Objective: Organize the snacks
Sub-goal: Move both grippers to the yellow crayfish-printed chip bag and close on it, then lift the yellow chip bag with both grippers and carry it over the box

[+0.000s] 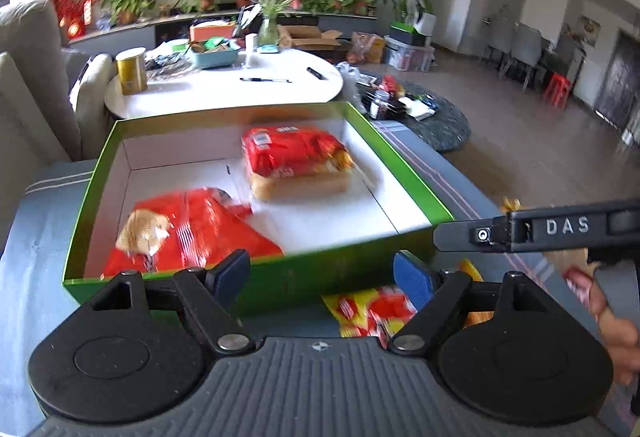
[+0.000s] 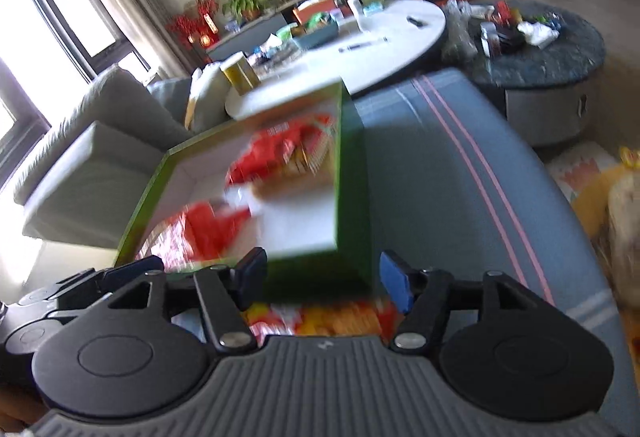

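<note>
Snacks in red wrappers [image 1: 294,153] lie inside green box [image 1: 280,269]

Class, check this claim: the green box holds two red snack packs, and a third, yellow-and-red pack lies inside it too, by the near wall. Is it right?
One detail is wrong. The yellow-and-red pack lies outside the green box, on the blue cloth in front of its near wall. The two red snack packs are inside, as the left wrist view shows.

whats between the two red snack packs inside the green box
Nothing: bare white box floor separates the near red snack pack from the far red snack pack in the green box. The left wrist view shows it most clearly.
</note>
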Demonstrator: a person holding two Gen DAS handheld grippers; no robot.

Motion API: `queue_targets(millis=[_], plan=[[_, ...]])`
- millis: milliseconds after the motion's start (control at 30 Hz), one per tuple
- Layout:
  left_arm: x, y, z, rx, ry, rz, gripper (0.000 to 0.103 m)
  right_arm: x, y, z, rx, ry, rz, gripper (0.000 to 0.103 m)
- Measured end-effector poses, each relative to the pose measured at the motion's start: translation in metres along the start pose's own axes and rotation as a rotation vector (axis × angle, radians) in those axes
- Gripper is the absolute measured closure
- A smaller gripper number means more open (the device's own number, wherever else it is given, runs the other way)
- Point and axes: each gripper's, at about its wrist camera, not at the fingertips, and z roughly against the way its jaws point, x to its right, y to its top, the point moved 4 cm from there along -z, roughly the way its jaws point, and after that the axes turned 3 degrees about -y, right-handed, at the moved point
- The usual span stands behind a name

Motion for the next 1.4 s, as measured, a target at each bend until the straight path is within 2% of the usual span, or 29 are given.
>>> queue_targets(millis=[300, 500, 667, 767, 833, 933, 1033, 1233, 1400], plan=[[0.021, -0.028, -0.009, -0.08, -0.022, -0.018, 0.026, 0.015, -0.022, 0.007, -0.036, -0.039, 0.014, 0.023], [0.032, -0.04, -0.023, -0.123, -0.017, -0.048, 0.025, 0.026, -0.038, -0.004, -0.089, -0.042, 0.002, 0.023], [0.031, -0.041, -0.026, -0.125, -0.033, -0.026, 0.024, 0.028, -0.046, -0.006, -0.088, -0.021, 0.003, 0.023], [0.031, -0.041, -0.028, -0.126, -0.036, -0.017, 0.024, 0.027, -0.047, -0.006, -0.088, -0.005, 0.011, 0.028], [0.031, -0.042, -0.029, -0.131, -0.049, -0.006, 0.023, 0.027, -0.048, -0.005, -0.095, 0.022, 0.001, 0.038], [0.031, -0.045, -0.032, -0.14, -0.056, 0.015, 0.024, 0.026, -0.049, -0.005, -0.107, 0.058, -0.019, 0.046], [0.029, -0.047, -0.034, -0.154, -0.085, 0.04, 0.024, 0.023, -0.05, -0.005, -0.103, 0.06, -0.015, 0.047], [0.03, -0.049, -0.033, -0.148, -0.091, 0.044, 0.025, 0.021, -0.05, -0.004, -0.101, 0.057, -0.009, 0.047], [0.034, -0.048, -0.031, -0.137, -0.101, 0.031, 0.033, 0.022, -0.048, -0.002, -0.102, 0.048, -0.006, 0.047]])
